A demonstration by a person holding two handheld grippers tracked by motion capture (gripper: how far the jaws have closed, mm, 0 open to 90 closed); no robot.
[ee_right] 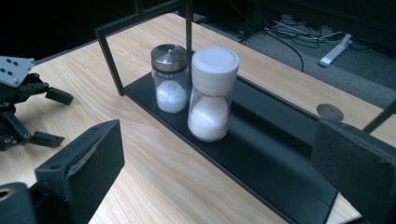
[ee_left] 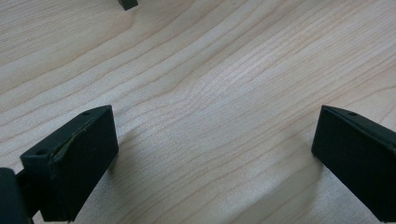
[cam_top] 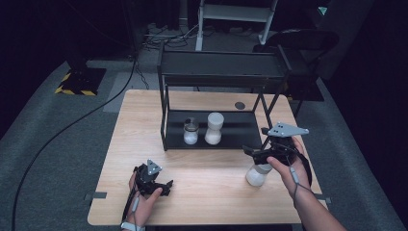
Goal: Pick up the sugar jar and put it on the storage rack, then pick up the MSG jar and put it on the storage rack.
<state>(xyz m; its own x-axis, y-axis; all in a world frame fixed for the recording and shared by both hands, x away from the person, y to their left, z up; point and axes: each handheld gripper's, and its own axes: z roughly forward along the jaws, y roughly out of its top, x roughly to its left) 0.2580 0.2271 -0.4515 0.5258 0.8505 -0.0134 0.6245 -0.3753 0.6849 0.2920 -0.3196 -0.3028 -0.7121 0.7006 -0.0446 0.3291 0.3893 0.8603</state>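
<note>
A black two-tier rack [cam_top: 168, 126] stands at the middle back of the wooden table [cam_top: 207, 190]. On its lower shelf [ee_right: 275, 154] a small glass jar with a metal lid [cam_top: 191, 131] [ee_right: 170, 78] stands next to a taller white-capped shaker [cam_top: 214, 128] [ee_right: 212, 93]; both hold white grains. My right gripper [cam_top: 255, 141] [ee_right: 217, 140] hovers open in front of the rack's right end, nothing between its jaws. A third white jar [cam_top: 257, 174] stands on the table just under that hand. My left gripper [cam_top: 167, 187] [ee_left: 215, 154] [ee_right: 56, 117] rests open low over bare wood at the front left.
The rack's upper shelf [cam_top: 221, 65] overhangs the two jars, and its thin uprights [ee_right: 109, 58] frame the lower shelf. A round grommet [cam_top: 239, 105] sits in the tabletop behind the rack. Dark floor with cables surrounds the table.
</note>
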